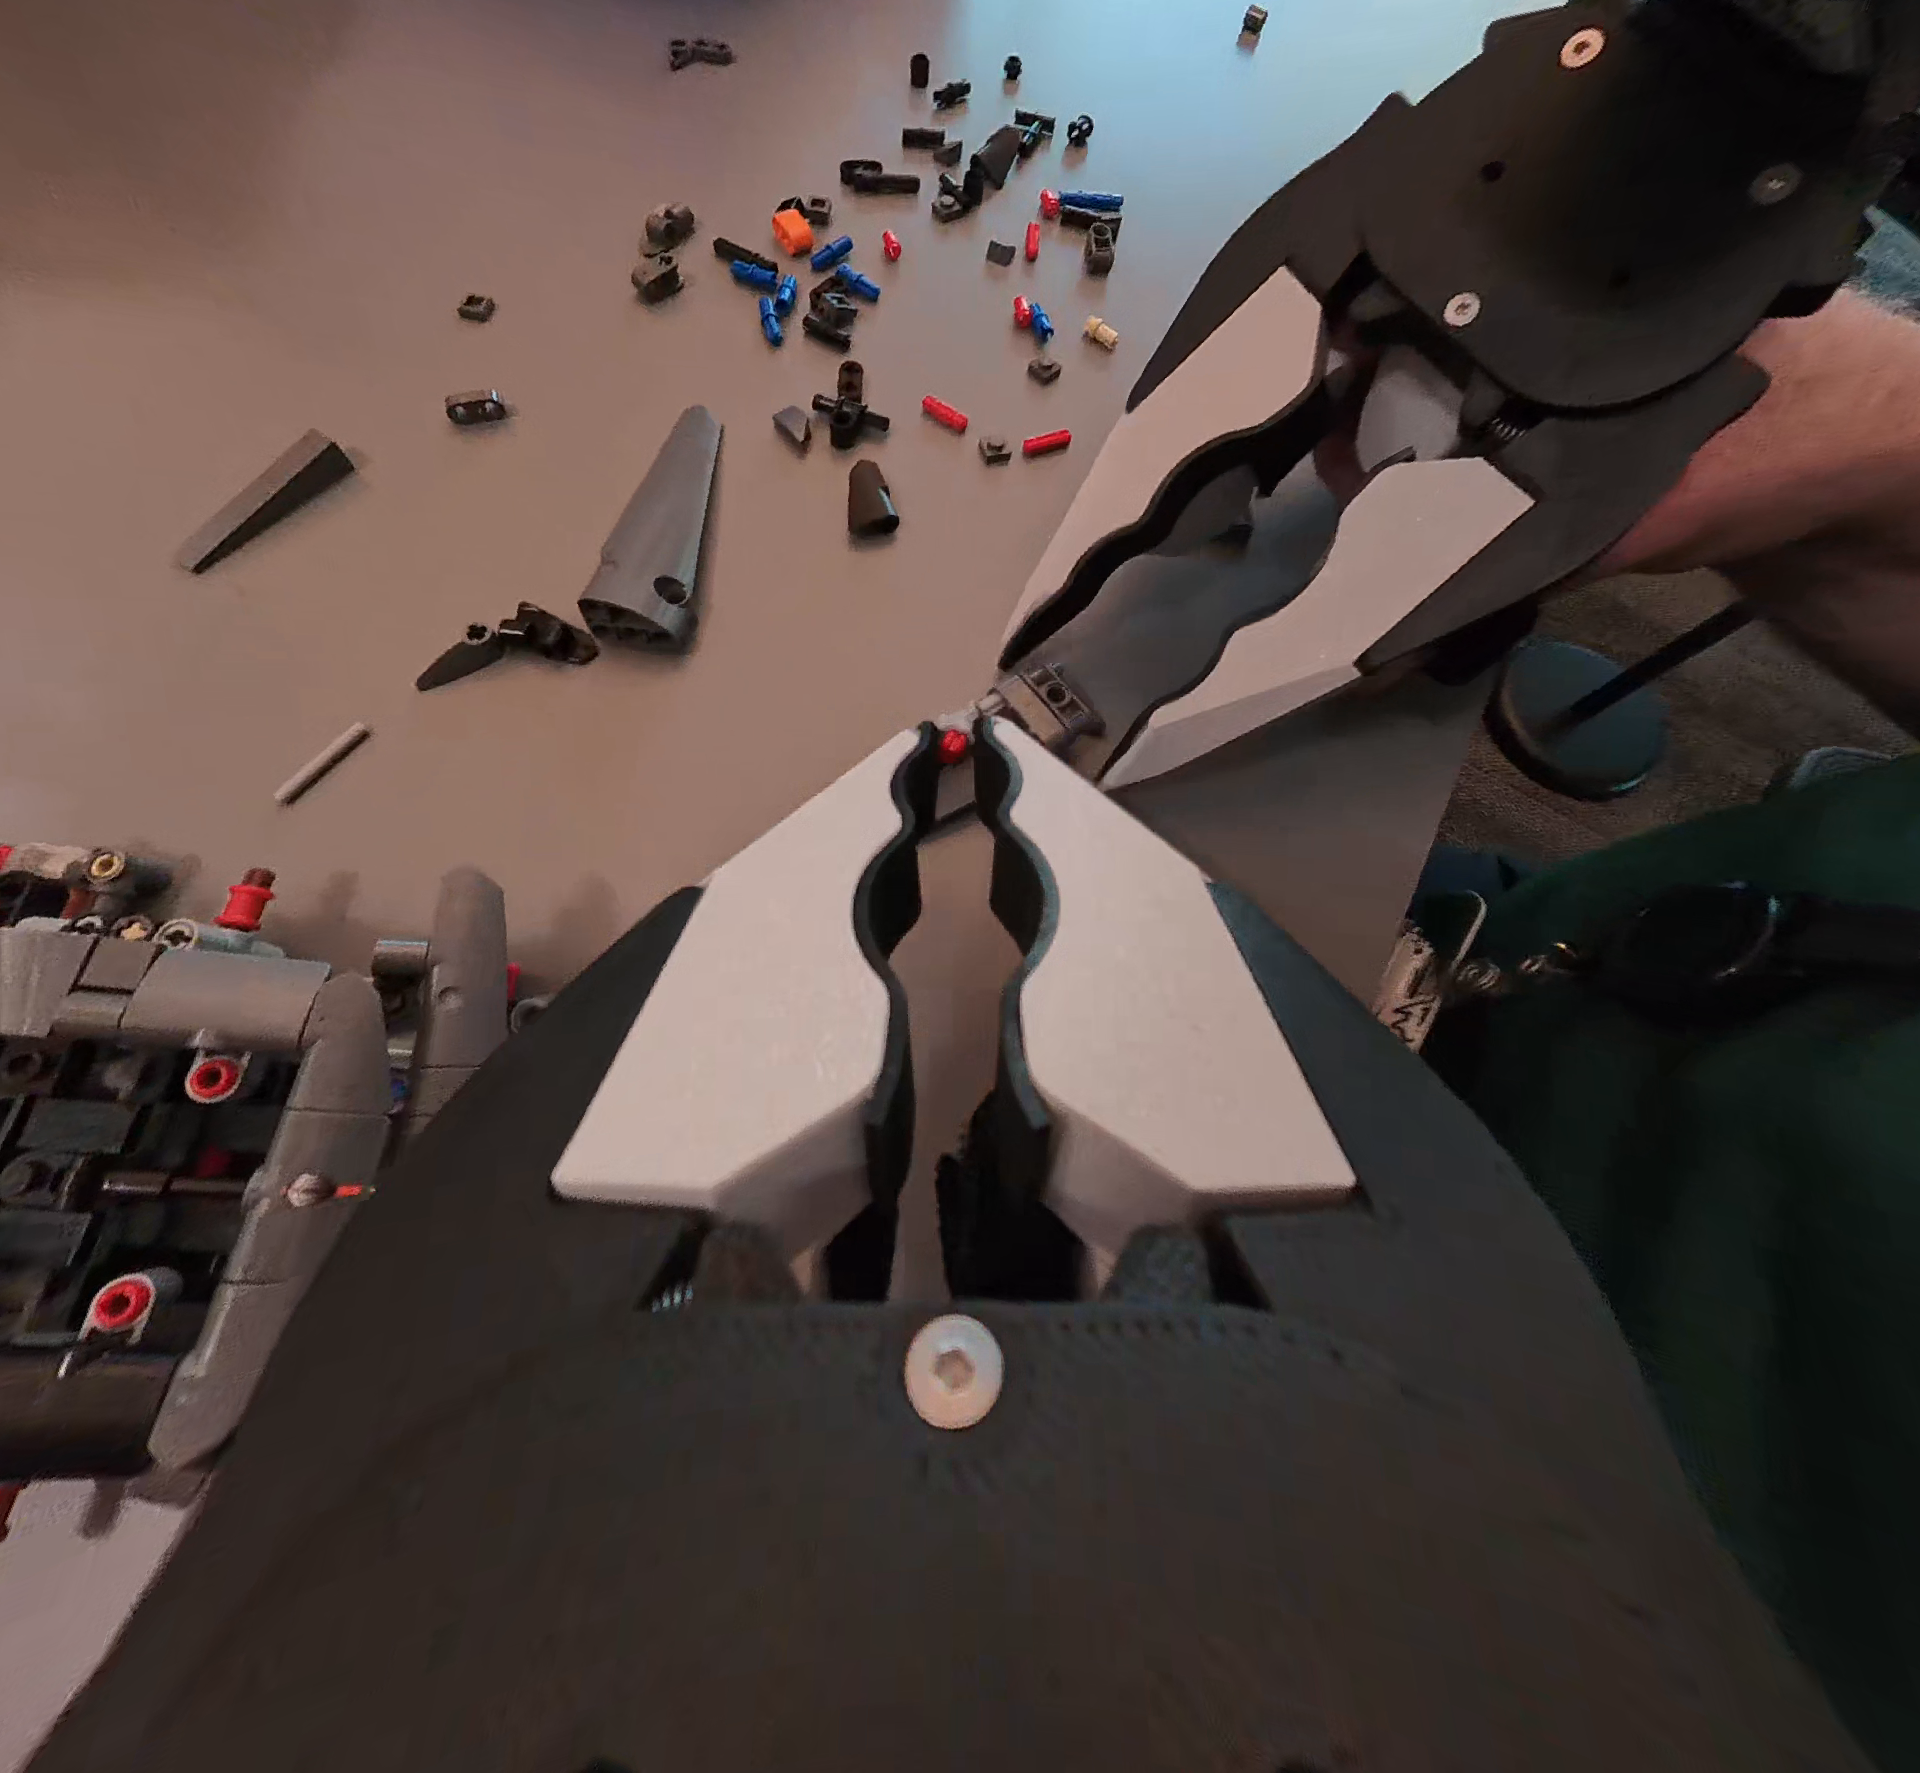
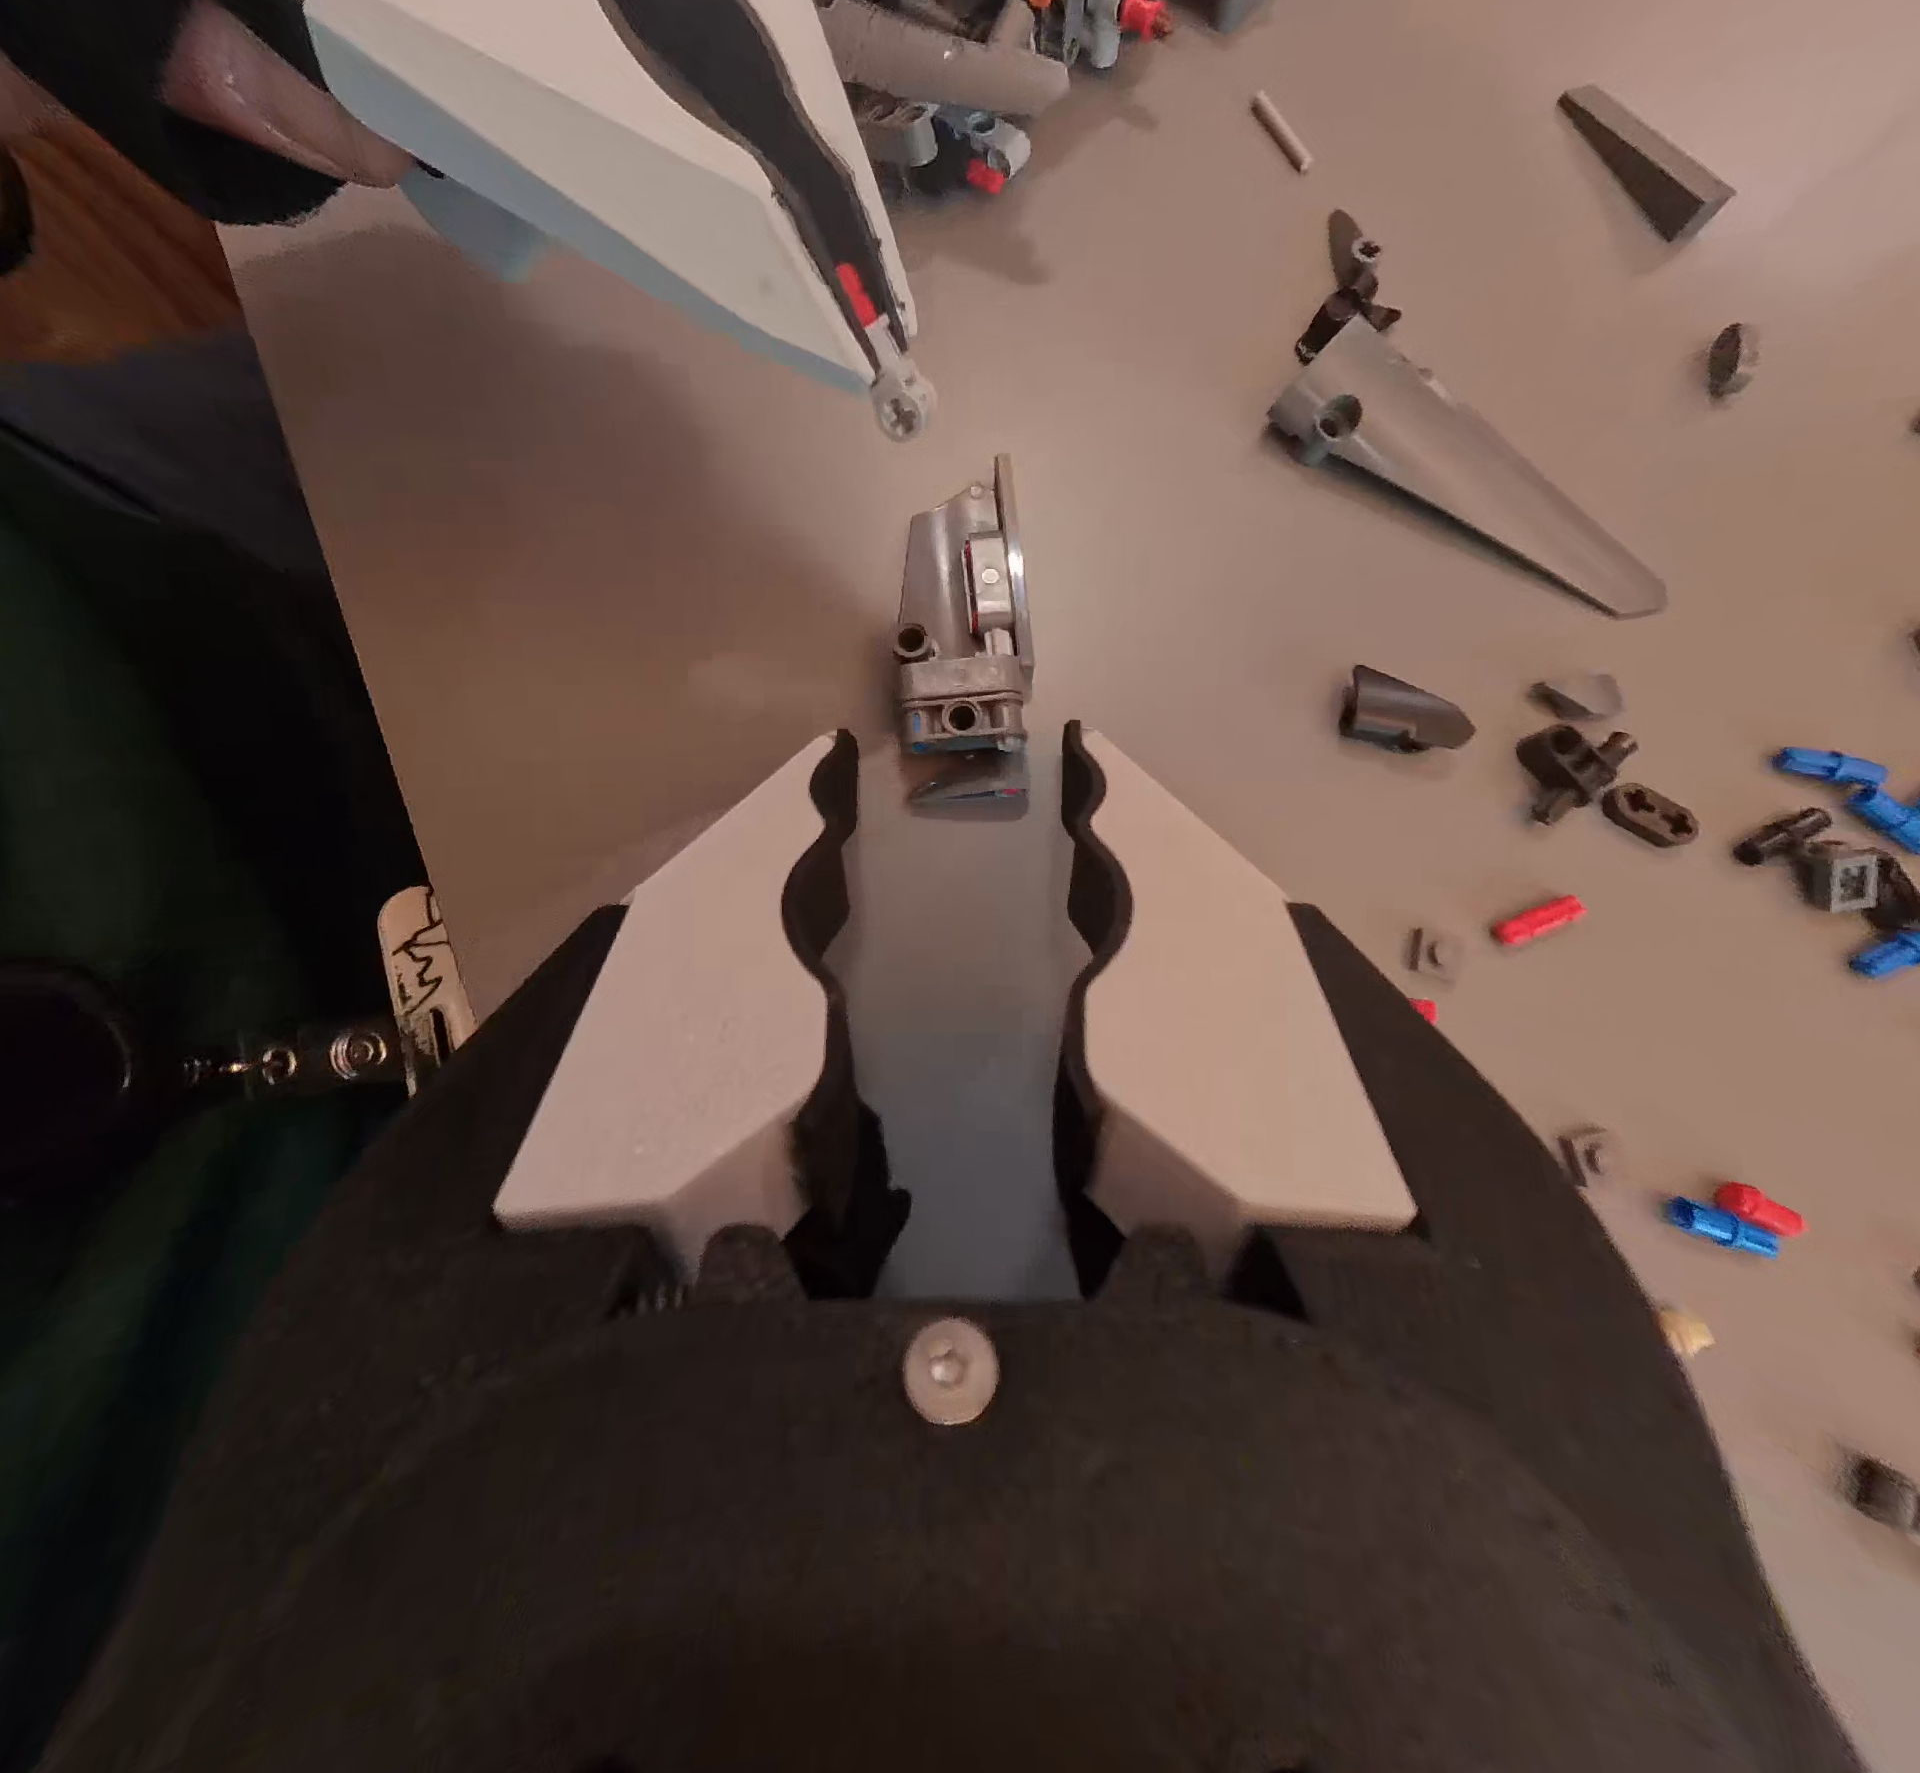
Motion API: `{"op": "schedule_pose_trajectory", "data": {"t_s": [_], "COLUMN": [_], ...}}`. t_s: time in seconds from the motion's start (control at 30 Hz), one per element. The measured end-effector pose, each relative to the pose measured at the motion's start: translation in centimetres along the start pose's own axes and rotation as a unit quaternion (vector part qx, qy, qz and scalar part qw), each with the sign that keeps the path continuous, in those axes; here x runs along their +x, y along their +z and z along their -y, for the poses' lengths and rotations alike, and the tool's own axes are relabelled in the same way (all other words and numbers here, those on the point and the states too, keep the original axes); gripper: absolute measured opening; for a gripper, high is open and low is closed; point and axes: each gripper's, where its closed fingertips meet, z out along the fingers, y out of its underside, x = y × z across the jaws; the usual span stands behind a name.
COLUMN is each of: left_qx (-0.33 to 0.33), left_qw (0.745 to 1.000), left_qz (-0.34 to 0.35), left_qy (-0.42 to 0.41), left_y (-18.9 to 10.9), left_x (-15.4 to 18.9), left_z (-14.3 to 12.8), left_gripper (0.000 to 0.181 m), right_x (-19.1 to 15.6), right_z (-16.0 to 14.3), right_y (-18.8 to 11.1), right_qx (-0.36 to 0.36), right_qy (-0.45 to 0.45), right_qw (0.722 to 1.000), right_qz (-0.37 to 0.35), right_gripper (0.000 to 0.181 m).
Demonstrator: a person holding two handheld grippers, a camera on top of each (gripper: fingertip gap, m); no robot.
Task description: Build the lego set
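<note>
Two tongs (image 1: pixel 951 736) (image 2: pixel 961 757); one red pin (image 1: pixel 951 744)

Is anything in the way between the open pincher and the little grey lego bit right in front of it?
Nothing visible. The right gripper is open, and the small grey assembly lies on the table just past its fingertips. The left gripper, holding a red-and-grey pin, hangs beyond the assembly, not between.
</note>
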Motion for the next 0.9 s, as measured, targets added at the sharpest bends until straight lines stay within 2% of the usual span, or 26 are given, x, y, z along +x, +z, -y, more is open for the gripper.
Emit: {"op": "schedule_pose_trajectory", "data": {"t_s": [0.13,0.33,0.47,0.7,0.9], "left_qx": [-0.021,-0.086,-0.114,-0.112,-0.111], "left_qw": [1.000,0.996,0.993,0.993,0.992], "left_qz": [0.003,0.013,0.027,0.043,0.060], "left_qy": [0.000,0.014,0.009,-0.009,-0.021], "left_y": [0.6,0.9,0.6,0.5,0.2], "left_x": [0.0,-0.3,-1.0,-1.3,-2.0], "left_z": [-0.8,-1.9,-2.2,-2.7,-2.8], "left_gripper": [0.004,0.004,0.004,0.004,0.004], "right_x": [-0.5,-1.5,-1.2,-1.2,-1.3], "right_z": [0.4,1.3,1.8,2.8,3.3], "right_y": [0.8,1.7,2.0,2.1,2.7], "right_qx": [-0.003,-0.002,0.000,0.004,0.005], "right_qy": [-0.021,-0.029,-0.060,-0.183,-0.244], "right_qw": [1.000,1.000,0.997,0.972,0.953], "right_qz": [-0.005,-0.002,-0.050,-0.148,-0.177], "right_gripper": [0.023,0.022,0.022,0.022,0.022]}}
